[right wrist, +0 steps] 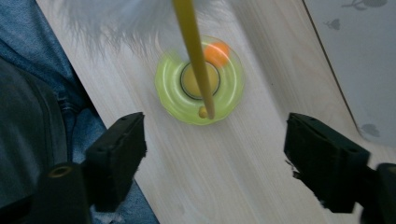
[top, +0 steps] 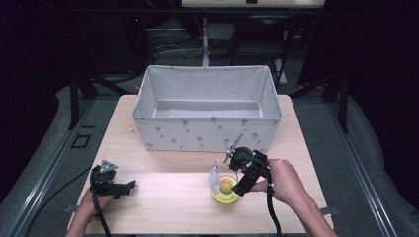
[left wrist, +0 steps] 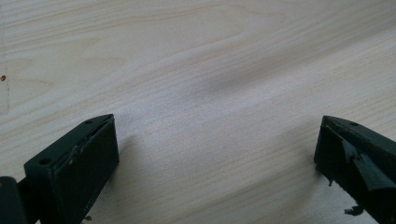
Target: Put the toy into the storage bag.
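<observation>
- Yellow-green toy with orange ball, yellow stick and white feather — sits on the tabletop, near the front wall of the fabric bin.
- Right gripper hovers over the toy — jaws apart, nothing gripped.
- Left gripper well apart at the tabletop's left, jaws wide, empty.

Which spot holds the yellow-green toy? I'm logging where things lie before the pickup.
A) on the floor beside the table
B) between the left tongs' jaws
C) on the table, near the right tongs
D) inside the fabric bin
C: the toy sits on the table in front of the bin, right by the right tongs; the left tongs have only bare wood between their jaws.
</observation>
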Demonstrator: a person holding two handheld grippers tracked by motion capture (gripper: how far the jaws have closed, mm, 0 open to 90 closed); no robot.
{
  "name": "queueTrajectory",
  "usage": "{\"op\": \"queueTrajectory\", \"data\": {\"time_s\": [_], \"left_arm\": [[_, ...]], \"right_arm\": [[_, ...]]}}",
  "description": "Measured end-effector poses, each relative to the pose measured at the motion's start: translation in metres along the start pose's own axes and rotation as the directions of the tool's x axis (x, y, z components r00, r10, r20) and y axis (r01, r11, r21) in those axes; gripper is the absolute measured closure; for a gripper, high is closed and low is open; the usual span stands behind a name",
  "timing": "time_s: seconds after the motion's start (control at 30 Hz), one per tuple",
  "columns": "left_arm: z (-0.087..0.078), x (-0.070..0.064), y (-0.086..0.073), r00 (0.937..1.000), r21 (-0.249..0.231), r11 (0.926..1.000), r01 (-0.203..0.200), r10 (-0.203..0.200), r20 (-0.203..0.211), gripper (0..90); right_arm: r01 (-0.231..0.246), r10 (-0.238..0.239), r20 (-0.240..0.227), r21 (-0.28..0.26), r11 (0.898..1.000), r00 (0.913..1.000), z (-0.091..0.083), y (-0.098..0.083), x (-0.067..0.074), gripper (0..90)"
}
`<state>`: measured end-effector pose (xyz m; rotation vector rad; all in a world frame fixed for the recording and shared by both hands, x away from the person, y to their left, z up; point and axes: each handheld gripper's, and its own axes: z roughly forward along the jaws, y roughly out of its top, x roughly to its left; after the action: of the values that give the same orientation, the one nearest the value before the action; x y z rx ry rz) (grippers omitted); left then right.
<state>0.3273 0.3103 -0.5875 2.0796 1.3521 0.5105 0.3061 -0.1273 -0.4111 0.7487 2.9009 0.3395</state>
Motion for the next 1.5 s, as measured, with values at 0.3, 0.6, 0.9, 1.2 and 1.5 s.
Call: {"op": "queueTrajectory", "data": {"time_s": [0.3, 0.6, 0.9, 1.2, 1.5], "left_arm": [[0.000, 0.000, 0.000, 1.0000, 0.000, 1.0000, 0.000, 0.000, 0.000, 0.0], [0.000, 0.000, 0.000, 1.0000, 0.001, 1.0000, -0.001, 0.001, 0.000, 0.0], [0.000, 0.000, 0.000, 1.0000, 0.000, 1.0000, -0.001, 0.001, 0.000, 0.0], [0.000, 0.000, 0.000, 1.0000, 0.000, 1.0000, -0.001, 0.001, 0.000, 0.0], [0.000, 0.000, 0.000, 1.0000, -0.001, 1.0000, -0.001, 0.001, 0.000, 0.0]], "right_arm": [[0.048, -0.049, 0.039, 0.032, 0.998, 0.9980, -0.009, 0.016, 0.002, 50.9], [0.076, -0.077, 0.014, 0.055, 0.996, 0.9969, -0.010, 0.025, 0.001, 68.9], [0.088, -0.088, 0.001, 0.061, 0.994, 0.9961, -0.011, 0.030, 0.002, 87.6], [0.076, -0.076, -0.011, 0.029, 0.997, 0.9971, -0.013, 0.030, -0.001, 87.9], [0.054, -0.054, 0.010, 0.013, 0.998, 0.9985, -0.024, 0.028, -0.007, 87.9]]}}
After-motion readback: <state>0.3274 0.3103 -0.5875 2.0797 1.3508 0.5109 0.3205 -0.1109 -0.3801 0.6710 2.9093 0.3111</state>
